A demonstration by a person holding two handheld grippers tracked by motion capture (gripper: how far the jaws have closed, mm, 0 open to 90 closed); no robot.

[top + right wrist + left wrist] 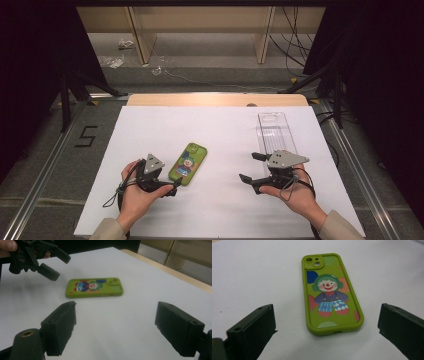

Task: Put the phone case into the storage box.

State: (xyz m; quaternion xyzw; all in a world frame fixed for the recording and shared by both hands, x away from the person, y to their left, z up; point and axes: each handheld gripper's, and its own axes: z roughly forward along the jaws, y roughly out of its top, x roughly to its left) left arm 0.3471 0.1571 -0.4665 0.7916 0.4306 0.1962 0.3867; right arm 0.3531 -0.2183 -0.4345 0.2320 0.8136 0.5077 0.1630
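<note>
A green phone case with a clown picture lies flat on the white sheet, camera cut-out at its far end. My left gripper sits just left of the case's near end, held in a hand. In the left gripper view the case lies ahead of the left gripper, whose jaws stand wide apart and touch nothing. My right gripper is open and empty, well to the right of the case. The right gripper view looks past the right gripper at the case and the left gripper.
A clear plastic tray lies on the sheet at the back right, just beyond my right hand. The sheet covers a wooden table whose far edge shows. Dark stands and cables flank the table, and wooden shelving stands behind it.
</note>
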